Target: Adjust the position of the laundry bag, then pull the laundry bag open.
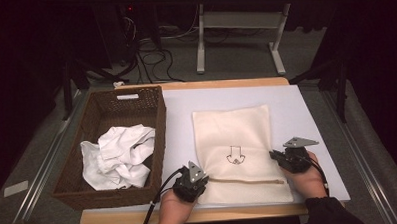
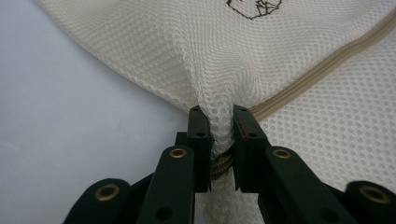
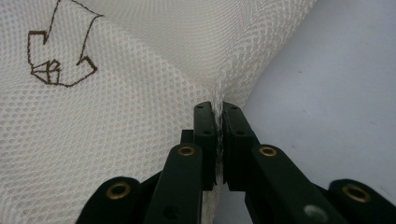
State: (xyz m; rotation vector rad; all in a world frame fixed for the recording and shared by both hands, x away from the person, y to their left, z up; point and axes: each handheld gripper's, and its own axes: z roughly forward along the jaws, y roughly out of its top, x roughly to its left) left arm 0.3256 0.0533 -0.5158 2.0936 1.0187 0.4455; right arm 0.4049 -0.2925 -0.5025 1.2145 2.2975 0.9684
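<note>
Lab (dark curtains): cables [image 1: 152, 58] on floor, desk frame [image 1: 238, 25] behind.

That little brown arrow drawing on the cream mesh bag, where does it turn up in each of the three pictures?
High view: the brown drawing sits mid-bag, between the two grippers.
Left gripper view: its lower part shows at the top edge, right of centre.
Right gripper view: upper left.
Shared landmark: the mesh bag on which it is printed.

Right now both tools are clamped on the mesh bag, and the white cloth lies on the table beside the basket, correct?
Not quite. Both tools, left tool and right tool, do clamp the mesh bag, but the white cloth lies inside the basket, as the high view shows.
</note>
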